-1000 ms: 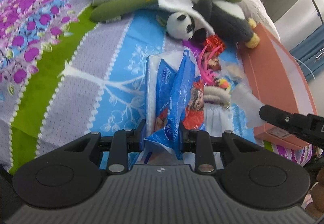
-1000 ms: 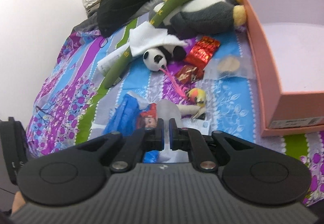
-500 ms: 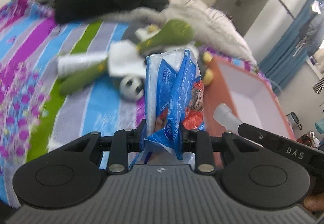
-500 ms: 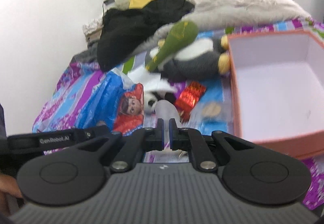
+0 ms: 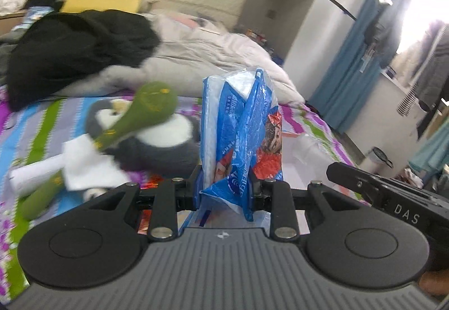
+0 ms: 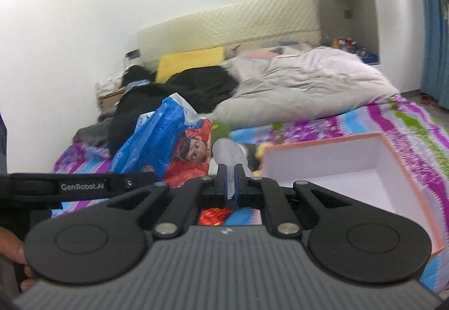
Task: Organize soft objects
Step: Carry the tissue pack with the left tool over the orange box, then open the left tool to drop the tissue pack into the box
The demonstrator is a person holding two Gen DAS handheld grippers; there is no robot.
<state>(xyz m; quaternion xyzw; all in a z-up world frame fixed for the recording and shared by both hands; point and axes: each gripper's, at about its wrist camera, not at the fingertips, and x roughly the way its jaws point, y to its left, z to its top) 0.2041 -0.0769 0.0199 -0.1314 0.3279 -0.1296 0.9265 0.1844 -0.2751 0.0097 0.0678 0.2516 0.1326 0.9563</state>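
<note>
My left gripper (image 5: pixel 226 188) is shut on a blue and white plastic tissue pack (image 5: pixel 241 127) with a red cartoon picture, held upright above the bed. The pack also shows in the right wrist view (image 6: pixel 168 141), left of my right gripper (image 6: pixel 230 183). My right gripper is shut on a thin clear plastic bag (image 6: pixel 228 153). The open salmon box with a white inside (image 6: pixel 350 169) lies just right of the right gripper. A green plush (image 5: pixel 134 124) and a penguin plush (image 5: pixel 157 147) lie on the bedspread to the left.
Black clothing (image 5: pixel 78 46) and a grey duvet (image 5: pixel 196 57) are piled at the head of the bed. A white cloth (image 5: pixel 84 164) and a white roll (image 5: pixel 31 178) lie at left. Red foil wrappers (image 6: pixel 214 216) lie under the right gripper. Blue curtains (image 5: pixel 359 63) hang at right.
Both grippers have risen and tilted up from the bedspread, carrying the tissue pack and the clear bag. The view now takes in the headboard and the room, and the box sits nearer the right gripper.
</note>
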